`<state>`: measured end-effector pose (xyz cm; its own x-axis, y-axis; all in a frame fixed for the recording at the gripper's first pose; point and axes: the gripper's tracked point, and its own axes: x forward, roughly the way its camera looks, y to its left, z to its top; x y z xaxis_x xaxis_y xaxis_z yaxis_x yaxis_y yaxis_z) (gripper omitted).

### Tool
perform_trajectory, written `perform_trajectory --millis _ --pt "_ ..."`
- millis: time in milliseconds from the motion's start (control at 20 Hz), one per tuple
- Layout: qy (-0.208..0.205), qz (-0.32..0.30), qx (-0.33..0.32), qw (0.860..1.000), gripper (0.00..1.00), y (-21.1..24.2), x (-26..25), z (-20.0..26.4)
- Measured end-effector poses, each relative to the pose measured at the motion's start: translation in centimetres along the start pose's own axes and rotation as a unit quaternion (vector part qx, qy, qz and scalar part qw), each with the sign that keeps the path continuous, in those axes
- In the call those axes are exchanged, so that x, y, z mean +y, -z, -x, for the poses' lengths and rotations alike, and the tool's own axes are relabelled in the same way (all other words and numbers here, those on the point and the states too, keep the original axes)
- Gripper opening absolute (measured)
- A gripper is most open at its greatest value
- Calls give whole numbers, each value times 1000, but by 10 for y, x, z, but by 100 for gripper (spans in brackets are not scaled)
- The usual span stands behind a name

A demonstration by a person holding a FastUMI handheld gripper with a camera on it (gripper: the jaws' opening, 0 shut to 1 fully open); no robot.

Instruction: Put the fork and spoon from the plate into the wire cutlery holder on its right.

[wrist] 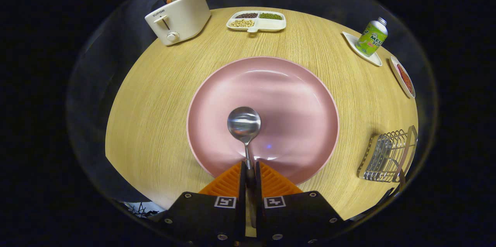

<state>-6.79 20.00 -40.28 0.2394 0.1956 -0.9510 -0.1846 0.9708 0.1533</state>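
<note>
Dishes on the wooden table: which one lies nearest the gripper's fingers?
The large round pink plate, directly beyond the gripper, shut on the metal spoon.

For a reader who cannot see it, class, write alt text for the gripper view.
The gripper is shut on the handle of a spoon, its bowl over a pink plate on a wooden table. A wire cutlery holder stands to the plate's right.

Rides on the gripper, looking forward and down along the jaws, close over the plate and surface.
</note>
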Motion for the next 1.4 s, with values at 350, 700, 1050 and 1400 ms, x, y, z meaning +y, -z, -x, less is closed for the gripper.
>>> perform_trajectory --millis 350,700,1050,1400 --pt "-7 -4 -55 998 4 -20 -18 30" --pt "6 -36 -133 990 4 -48 -60 93" --pt "35 -108 -120 986 4 -20 -141 153" --pt "74 -128 -63 987 4 27 -217 175"
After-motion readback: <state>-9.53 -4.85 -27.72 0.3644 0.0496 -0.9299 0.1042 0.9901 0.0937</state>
